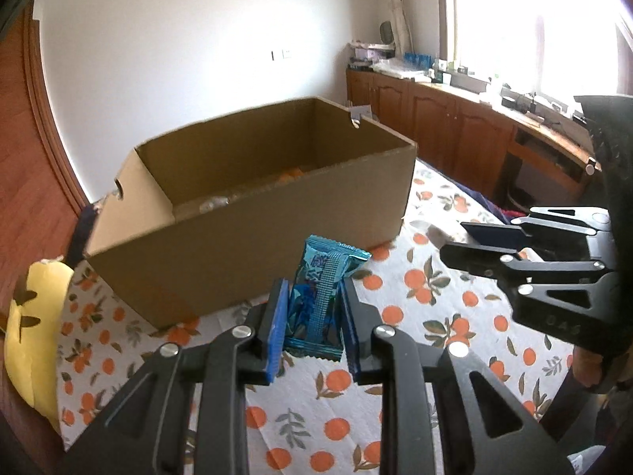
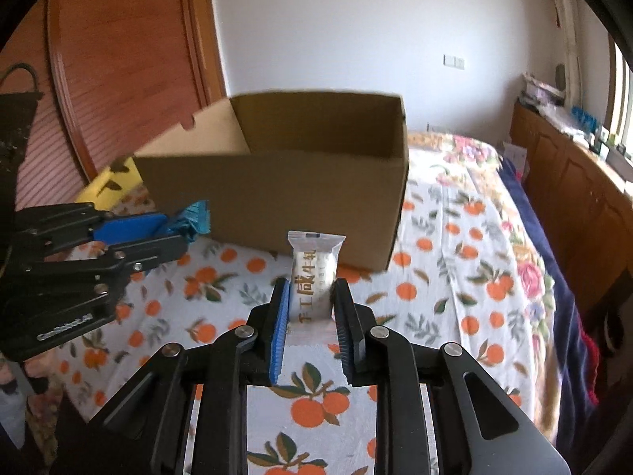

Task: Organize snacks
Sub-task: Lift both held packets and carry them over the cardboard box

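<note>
Box (image 1: 253, 213) lies ahead of both your tools, open top up, standing on the bed (image 1: 435, 297) with the orange-print sheet. Its long axis runs across the left wrist view, near wall facing you.

Left tool (image 1: 312, 312): pads pinching a blue packet (image 1: 322, 289), which stands upright between them, top seam toward the box. The near wall sits just beyond the packet, and the rim is higher in frame than the packet top.

Right tool (image 2: 308, 308): pads pressed onto a white packet (image 2: 314, 273), also upright, printed face toward the camera. The box's near right corner is ahead and slightly right of it.

Judgement: your left tool looks the nearer to the box wall; the right one faces the corner end. For either, the coming move turns on clearing the rim, so you carry up and forward before letting go.

Count:
- boxes: one
- tools: two, each loaded
- packets in hand: two (one blue, one white)
- inside the box: something orange and something pale on the floor; number cannot be told
- yellow cushion (image 1: 31, 328): one, left of the box
- no loose packets seen on the sheet
</note>
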`<act>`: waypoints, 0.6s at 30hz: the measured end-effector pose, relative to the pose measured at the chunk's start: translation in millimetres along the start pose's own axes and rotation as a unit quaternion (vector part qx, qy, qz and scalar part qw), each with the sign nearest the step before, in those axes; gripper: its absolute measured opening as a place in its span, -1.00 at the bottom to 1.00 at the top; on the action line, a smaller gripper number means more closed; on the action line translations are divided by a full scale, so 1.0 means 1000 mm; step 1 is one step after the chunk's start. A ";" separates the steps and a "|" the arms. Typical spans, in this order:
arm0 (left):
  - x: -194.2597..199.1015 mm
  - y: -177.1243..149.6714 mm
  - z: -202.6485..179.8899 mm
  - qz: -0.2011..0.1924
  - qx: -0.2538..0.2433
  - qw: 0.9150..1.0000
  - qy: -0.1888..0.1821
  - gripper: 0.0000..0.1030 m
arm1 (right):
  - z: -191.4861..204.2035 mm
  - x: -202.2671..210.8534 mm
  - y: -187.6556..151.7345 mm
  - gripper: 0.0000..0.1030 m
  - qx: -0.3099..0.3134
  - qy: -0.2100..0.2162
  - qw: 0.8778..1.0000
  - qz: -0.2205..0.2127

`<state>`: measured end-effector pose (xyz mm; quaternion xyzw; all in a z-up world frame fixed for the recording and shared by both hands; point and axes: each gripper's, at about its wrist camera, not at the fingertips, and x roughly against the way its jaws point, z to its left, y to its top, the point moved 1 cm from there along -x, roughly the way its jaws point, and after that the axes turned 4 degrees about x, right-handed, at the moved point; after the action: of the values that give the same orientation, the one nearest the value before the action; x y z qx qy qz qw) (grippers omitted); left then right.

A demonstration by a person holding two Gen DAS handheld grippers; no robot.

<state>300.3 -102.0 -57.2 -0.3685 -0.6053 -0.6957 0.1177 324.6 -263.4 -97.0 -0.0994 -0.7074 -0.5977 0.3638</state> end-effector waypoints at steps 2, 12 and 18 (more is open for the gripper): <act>0.004 0.005 0.008 -0.007 0.002 1.000 0.003 -0.54 | 0.002 0.007 0.009 -0.60 0.003 0.004 1.000 -0.010; -0.003 0.044 0.053 -0.027 0.027 0.999 0.016 -0.53 | 0.003 0.000 0.063 -0.60 0.025 0.011 0.999 -0.040; -0.013 0.068 0.072 -0.037 0.036 0.998 0.020 -0.53 | -0.005 -0.010 0.089 -0.60 0.032 0.013 0.998 -0.047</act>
<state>377.5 -55.2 -14.8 -0.3280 -0.6408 -0.6842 0.1174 385.5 -241.7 -34.3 -0.0463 -0.7256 -0.5922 0.3474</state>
